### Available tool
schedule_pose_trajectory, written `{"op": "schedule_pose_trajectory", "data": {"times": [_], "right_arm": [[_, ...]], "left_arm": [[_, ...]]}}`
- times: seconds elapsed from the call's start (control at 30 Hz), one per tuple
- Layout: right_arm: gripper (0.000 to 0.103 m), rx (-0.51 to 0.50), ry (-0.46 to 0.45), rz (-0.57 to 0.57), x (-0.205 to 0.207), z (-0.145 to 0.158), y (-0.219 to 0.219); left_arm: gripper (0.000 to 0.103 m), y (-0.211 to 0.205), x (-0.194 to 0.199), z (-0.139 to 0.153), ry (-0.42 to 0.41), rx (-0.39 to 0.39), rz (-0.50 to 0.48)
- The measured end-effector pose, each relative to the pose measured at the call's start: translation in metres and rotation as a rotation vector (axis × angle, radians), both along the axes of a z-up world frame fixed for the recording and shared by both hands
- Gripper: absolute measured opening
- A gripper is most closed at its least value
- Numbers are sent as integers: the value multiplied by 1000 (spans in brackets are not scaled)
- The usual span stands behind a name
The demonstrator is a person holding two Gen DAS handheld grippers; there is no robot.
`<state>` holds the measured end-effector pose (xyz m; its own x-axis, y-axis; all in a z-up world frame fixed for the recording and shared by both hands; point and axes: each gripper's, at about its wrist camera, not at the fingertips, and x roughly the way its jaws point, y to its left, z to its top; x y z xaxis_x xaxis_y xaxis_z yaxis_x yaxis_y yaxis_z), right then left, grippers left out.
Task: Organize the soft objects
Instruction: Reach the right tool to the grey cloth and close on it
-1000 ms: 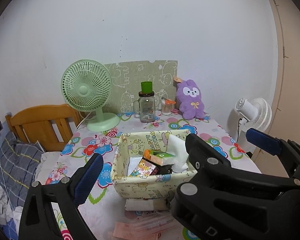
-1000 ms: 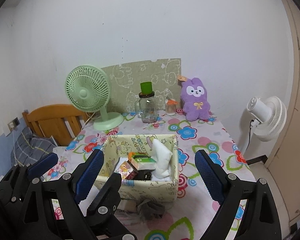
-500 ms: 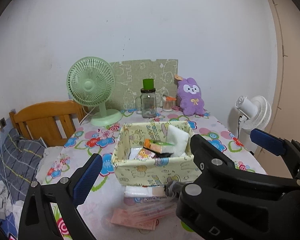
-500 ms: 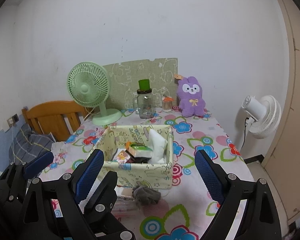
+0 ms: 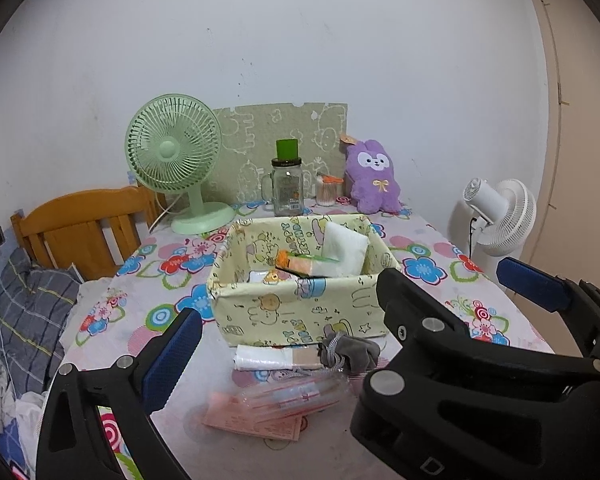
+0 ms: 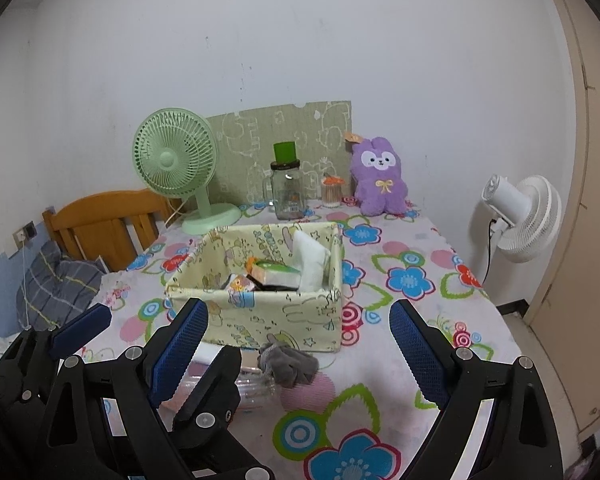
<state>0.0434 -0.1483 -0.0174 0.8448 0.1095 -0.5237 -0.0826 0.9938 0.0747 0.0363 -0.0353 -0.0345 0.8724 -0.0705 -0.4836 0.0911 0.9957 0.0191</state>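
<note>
Both grippers drawn back from fabric storage box (image 6: 260,312), grey pouch (image 6: 288,364) now exposed at near wall, right gripper (image 6: 296,344) spread empty, left gripper (image 5: 340,328) spread empty, bare tablecloth (image 6: 420,280) at right

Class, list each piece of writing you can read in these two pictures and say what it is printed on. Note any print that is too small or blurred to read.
"HAPPY BIRTHDAY": on the inner wall of the yellow fabric storage box, upside down as seen.
Glass jar: label print too small to read.
Pink packets: print blurred, unreadable.
Snack boxes in the box: lettering unreadable.
</note>
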Motion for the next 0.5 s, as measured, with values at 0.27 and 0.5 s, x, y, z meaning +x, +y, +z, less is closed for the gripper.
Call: {"op": "schedule_pose_trajectory", "data": {"times": [0.27, 0.5], "right_arm": [[94, 14, 40, -9, 2, -30, -1], [94, 18, 73, -22, 8, -55, -2]], "left_arm": [[103, 0, 7, -29, 51, -15, 12], [103, 2, 11, -50, 79, -12, 26]]}}
